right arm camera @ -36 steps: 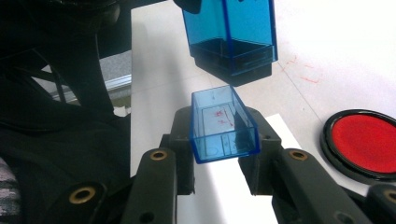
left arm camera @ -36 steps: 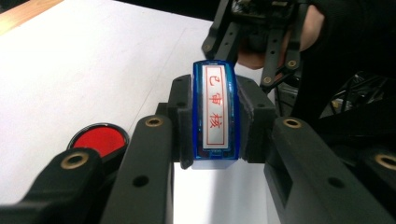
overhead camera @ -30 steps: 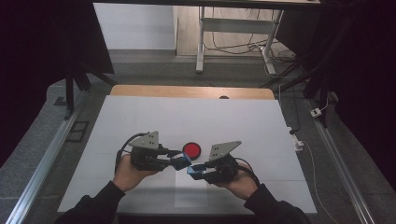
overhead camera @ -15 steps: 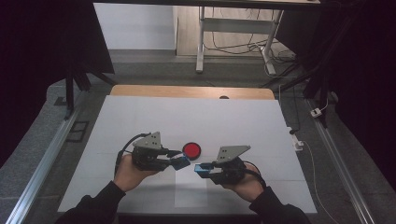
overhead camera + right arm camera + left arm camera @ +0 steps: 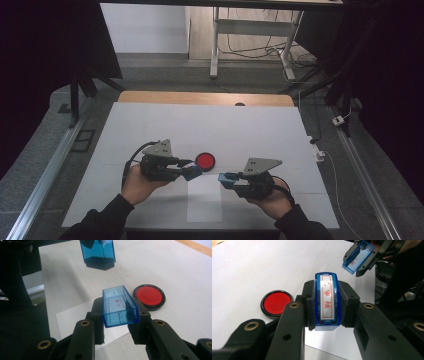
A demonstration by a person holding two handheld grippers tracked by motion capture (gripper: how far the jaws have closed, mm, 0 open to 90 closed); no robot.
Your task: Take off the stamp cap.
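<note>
white bench (image 5: 150,125) at frame centre: my left gripper (image 5: 327,305) pinches the blue rectangular plastic stamp (image 5: 327,302) face-up, my right gripper (image 5: 120,307) pinches its clear blue plastic cap (image 5: 119,305) apart, freeing the stamp for the round red ink pad (image 5: 205,160).

Left gripper (image 5: 327,322): black jaws clamped on blue stamp (image 5: 327,302), centre frame, white face with red characters facing camera. Red ink pad (image 5: 276,303), round, black rim, on white counter (image 5: 249,267), left of stamp, just beside jaw. Right gripper (image 5: 364,261), upper right of frame, holds clear blue cap (image 5: 358,256), tilted, apart from stamp.
</note>
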